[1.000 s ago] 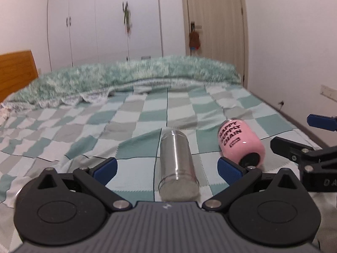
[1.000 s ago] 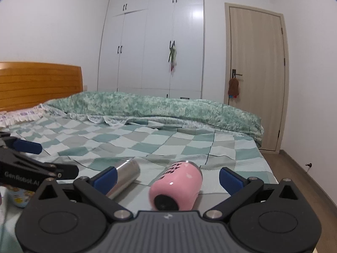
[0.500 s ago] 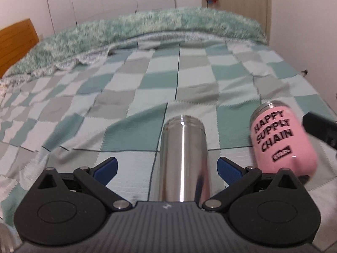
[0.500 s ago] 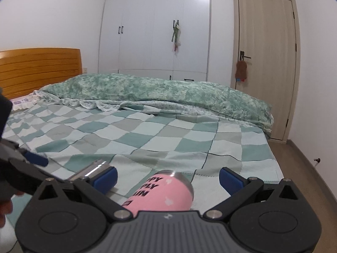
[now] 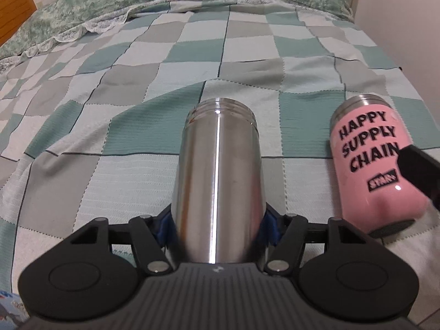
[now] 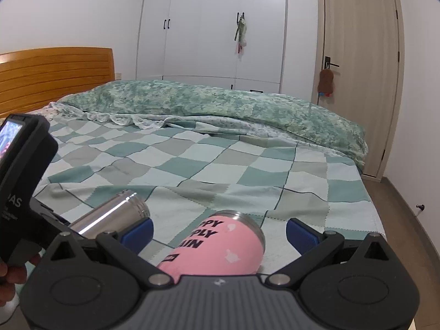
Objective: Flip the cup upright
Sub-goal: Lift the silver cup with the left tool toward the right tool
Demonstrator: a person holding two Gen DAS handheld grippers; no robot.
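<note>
Steel cup (image 5: 218, 181) lies on its side on the checked bedspread (image 5: 137, 88), mouth pointing away — left gripper (image 5: 217, 224) clamped on its base end, blue pads pressed to both flanks. Pink cup (image 6: 220, 244) lies just beside it, also on its side, between the spread fingers of the right gripper (image 6: 218, 231) — they seem clear of it, though its base is hidden.

Before me a bed (image 6: 247, 170) spread with a green-and-grey checked quilt (image 5: 192, 55) runs back to an orange wooden headboard (image 6: 55, 74), with a mottled green duvet (image 6: 220, 104) bunched beneath white wardrobe doors (image 6: 214, 27), a pale wooden door (image 6: 360, 68) beside.
</note>
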